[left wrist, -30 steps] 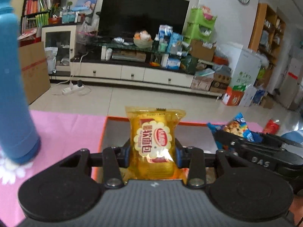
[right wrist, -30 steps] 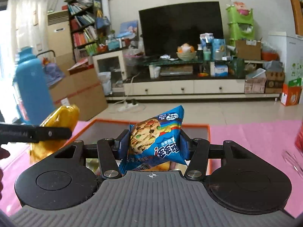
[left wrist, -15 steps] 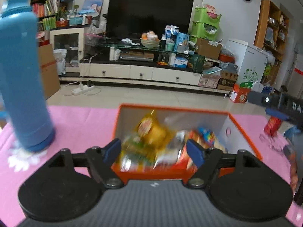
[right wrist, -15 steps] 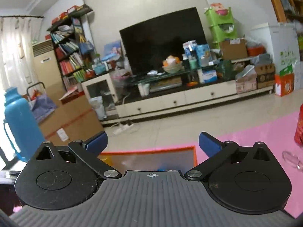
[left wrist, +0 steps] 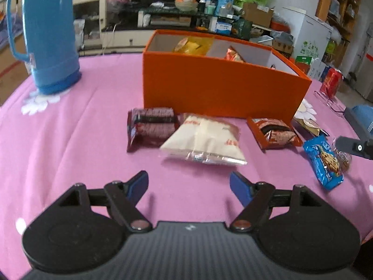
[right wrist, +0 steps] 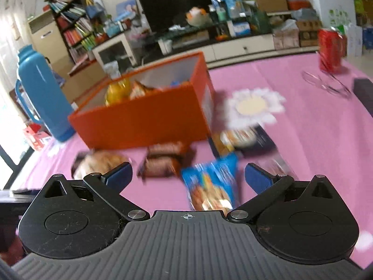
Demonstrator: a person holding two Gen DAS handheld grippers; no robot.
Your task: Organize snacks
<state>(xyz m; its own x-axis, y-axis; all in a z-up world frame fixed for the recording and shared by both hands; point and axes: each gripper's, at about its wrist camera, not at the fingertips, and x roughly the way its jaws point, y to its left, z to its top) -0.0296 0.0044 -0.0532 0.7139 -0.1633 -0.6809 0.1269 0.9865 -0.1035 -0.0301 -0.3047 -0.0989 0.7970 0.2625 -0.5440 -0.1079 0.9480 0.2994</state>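
our left gripper (left wrist: 188,184) has its fingers spread wide with nothing between them, only bare pink tablecloth (left wrist: 70,140). just beyond the fingertips lies a white packet (left wrist: 205,140), roughly centred on the gap. touching its left edge, ahead of the left finger, is a dark red wrapper (left wrist: 149,126). ahead of the right finger sits an orange-brown wrapper (left wrist: 275,134), and further right a blue cookie packet (left wrist: 324,161) lies flat beside a small round sweet (left wrist: 343,159). behind all of these stands the orange box (left wrist: 209,86), with a yellow bag (left wrist: 193,45) and another snack showing inside. far off to the left is a blue flask (left wrist: 51,32), far right a red can (left wrist: 331,81).

our right gripper (right wrist: 187,178) is also wide apart and grips nothing. the view is blurred. the blue cookie packet (right wrist: 209,184) lies on the cloth in the gap, nearer the right finger and touching neither. just past the left fingertip is a brown-wrapped snack (right wrist: 165,163), and a pale one (right wrist: 100,163) sits left of that finger. beyond them the orange box (right wrist: 144,121) stands with snacks inside, the blue flask (right wrist: 42,93) to its left, and the red can (right wrist: 331,49) far right.
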